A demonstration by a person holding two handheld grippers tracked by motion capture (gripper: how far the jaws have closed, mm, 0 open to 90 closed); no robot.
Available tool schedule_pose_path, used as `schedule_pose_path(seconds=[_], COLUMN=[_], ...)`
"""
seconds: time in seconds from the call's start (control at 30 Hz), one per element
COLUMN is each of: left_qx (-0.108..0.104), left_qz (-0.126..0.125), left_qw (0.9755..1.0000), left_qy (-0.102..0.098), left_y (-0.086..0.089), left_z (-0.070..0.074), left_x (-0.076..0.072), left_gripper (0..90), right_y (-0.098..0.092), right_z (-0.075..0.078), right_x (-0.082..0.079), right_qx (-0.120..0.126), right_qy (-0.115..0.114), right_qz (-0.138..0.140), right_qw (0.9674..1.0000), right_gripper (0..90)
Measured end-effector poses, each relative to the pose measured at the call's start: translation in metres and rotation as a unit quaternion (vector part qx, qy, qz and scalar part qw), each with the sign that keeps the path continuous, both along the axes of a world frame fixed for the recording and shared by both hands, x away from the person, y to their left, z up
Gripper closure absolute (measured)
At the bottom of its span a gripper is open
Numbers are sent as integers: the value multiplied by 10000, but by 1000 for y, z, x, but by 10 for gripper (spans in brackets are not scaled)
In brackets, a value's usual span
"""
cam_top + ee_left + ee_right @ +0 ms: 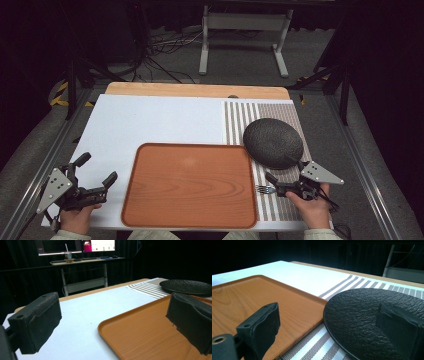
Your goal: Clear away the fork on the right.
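Note:
An empty orange wooden tray [190, 185] lies on the near middle of the table. To its right a black textured plate [272, 142] rests on a striped placemat [237, 120]. A small fork [265, 189] lies on the mat just right of the tray's edge. My right gripper [286, 172] hovers low beside the fork and below the plate, open with nothing between its jaws. In the right gripper view the gripper [329, 332] looks over the plate [357, 315] and the tray [249, 297]. My left gripper [96, 170] is open, left of the tray. It [113, 325] faces the tray's corner [150, 335].
A white mat [150, 120] covers the left and middle of the table, with a bare wooden strip [200, 90] along the far edge. Beyond the table stand a white frame [245, 40] and cables on the floor. Metal rails [45, 165] run along both sides.

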State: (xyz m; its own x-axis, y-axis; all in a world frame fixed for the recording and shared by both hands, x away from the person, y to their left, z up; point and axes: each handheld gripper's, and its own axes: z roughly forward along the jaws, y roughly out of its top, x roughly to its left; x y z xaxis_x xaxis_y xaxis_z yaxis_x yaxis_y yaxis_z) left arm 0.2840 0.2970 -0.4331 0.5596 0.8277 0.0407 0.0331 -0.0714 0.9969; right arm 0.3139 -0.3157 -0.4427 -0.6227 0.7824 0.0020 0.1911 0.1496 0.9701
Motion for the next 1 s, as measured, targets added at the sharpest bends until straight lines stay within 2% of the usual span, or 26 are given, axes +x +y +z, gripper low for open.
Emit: schedule_pose_path(seconds=[0.67, 0.73, 0.8, 1.0], left_qx=[48, 25, 32, 60], left_qz=[11, 15, 13, 7], left_qw=[10000, 10000, 10000, 10000], left_qy=[-3, 10, 6, 2], left_y=[0, -1, -1, -1], left_z=[0, 0, 0, 0], left_x=[0, 0, -1, -1], left_gripper=[4, 4, 4, 4], right_y=[-2, -3, -4, -6], right_z=[1, 3, 6, 23], right_x=[0, 0, 1, 4], right_qx=[-18, 24, 110, -309], right_qy=[11, -1, 79, 298], right_qz=[17, 10, 69, 272], right_qw=[10000, 10000, 9999, 9987], right_gripper=[62, 62, 50, 53])
